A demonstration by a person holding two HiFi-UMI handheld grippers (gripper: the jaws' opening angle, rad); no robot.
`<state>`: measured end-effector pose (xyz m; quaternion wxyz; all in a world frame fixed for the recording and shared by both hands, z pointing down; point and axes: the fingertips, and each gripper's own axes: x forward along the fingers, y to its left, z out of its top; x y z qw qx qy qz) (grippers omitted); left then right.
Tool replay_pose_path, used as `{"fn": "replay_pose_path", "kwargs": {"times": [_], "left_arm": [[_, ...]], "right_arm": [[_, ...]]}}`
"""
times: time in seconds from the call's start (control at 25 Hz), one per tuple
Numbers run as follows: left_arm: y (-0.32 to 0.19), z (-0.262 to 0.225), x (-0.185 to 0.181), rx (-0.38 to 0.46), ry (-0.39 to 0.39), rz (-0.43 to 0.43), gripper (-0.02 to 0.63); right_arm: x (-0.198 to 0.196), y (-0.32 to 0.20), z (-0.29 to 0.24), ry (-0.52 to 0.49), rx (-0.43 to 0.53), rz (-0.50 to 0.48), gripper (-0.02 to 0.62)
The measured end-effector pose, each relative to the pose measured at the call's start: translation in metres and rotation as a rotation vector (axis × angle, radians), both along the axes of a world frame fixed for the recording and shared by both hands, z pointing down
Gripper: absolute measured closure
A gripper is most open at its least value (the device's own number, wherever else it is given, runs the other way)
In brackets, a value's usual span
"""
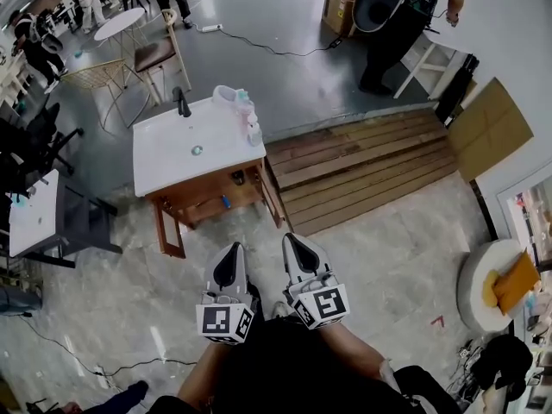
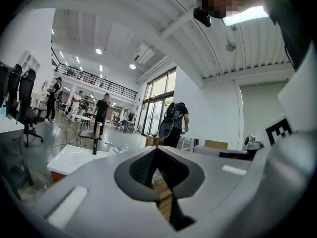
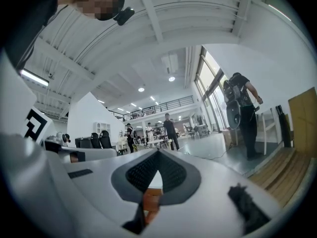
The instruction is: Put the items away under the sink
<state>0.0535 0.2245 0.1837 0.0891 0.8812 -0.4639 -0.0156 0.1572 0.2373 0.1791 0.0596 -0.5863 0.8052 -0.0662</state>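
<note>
Left of the sink cabinet point(image 1: 164, 158) there's a white desk point(image 1: 33, 214) with a black chair point(image 1: 82, 222) tucked against it. The cabinet itself stands out on the grey floor, with a white top and a wooden frame open at the front. A black tap point(image 1: 182, 103) rises at the back edge of the top. The bottles point(image 1: 241, 110) are bunched along the top's back right corner, just right of the tap, so they are up on the counter, not under the sink. Down on the shelf beneath the basin sit a small blue thing point(image 1: 224, 201) and a dark thing point(image 1: 237, 178), both too small to make out. Just beside the cabinet's right side runs a plank platform point(image 1: 362, 166). Further right again, a cardboard sheet point(image 1: 487, 128) leans by the wall.

In front of the cabinet and well apart from it, the person carries both claws side by side, pointing level toward it. The left gripper point(image 1: 231, 253) is clenched tip to tip with nothing in it. Its own view shows the closed tips point(image 2: 156, 148), with the cabinet's white top point(image 2: 74, 157) and the tap point(image 2: 94, 145) off to their left. The right gripper point(image 1: 293, 244), just beside it, is clenched and empty too, and in its own view the tips point(image 3: 157, 152) meet in a point.
</note>
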Motion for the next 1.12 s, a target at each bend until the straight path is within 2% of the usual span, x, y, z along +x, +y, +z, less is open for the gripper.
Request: {"fn": "replay_pose_path", "kwargs": {"times": [0.68, 1.12], "left_arm": [[-0.139, 0.008, -0.028, -0.033, 0.029, 0.051, 0.601], [-0.225, 0.01, -0.045, -0.053, 0.042, 0.132, 0.601]], "right_arm": [[-0.034, -0.132, 0.008, 0.021, -0.018, 0.041, 0.58], [-0.051, -0.214, 0.014, 0.047, -0.047, 0.115, 0.58]]}}
